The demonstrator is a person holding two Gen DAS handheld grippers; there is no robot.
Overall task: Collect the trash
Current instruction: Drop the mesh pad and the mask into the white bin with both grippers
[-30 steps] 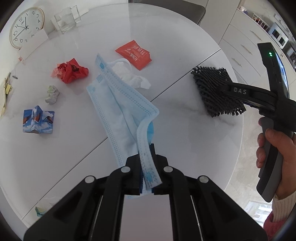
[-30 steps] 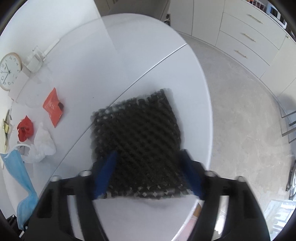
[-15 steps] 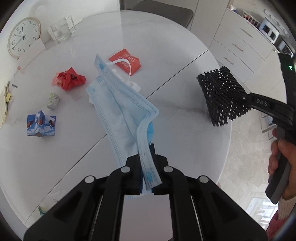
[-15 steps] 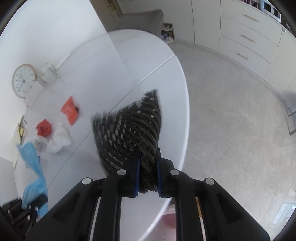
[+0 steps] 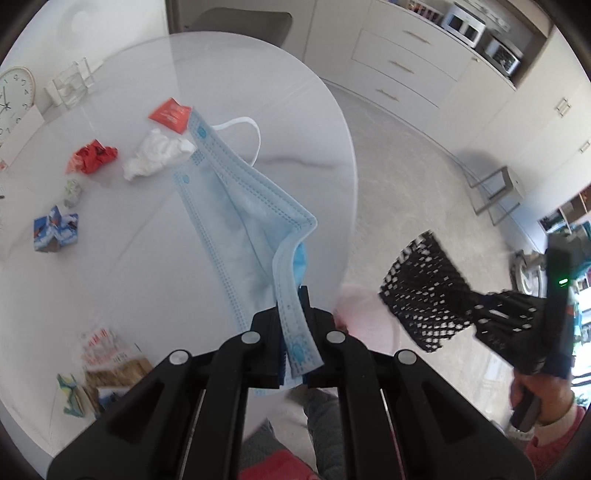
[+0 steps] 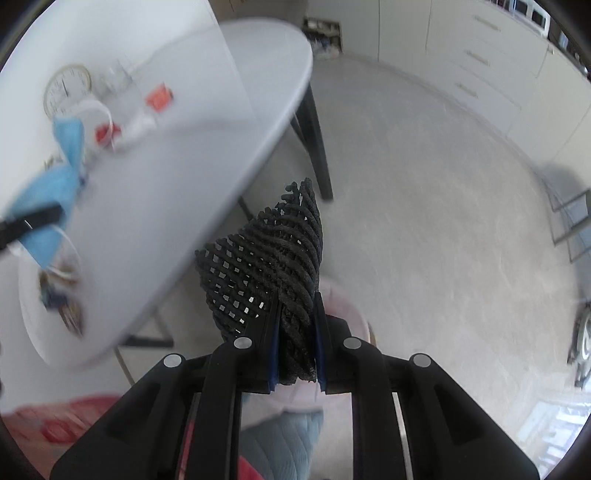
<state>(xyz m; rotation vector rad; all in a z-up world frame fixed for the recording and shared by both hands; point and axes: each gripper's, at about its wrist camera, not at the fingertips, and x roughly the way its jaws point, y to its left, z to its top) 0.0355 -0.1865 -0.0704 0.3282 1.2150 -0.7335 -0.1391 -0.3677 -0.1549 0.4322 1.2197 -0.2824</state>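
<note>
while the left gripper (image 5: 293,334) clamps a blue face mask (image 5: 245,206) hanging above the white table (image 5: 110,277), the right gripper (image 6: 295,345) pinches a black foam net (image 6: 269,258) off the table's edge, over the floor (image 6: 424,206).

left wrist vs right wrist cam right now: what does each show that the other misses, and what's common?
Only the left wrist view: the person's hand on the right gripper's handle, the blue printed carton on the table, and the appliances on the far shelf.

Only the right wrist view: the table's dark leg, and the right gripper shut on the black mesh seen close up.

Both: the mesh, the blue face mask clamped in the left gripper, the clock, the red packet, and the white drawers.
</note>
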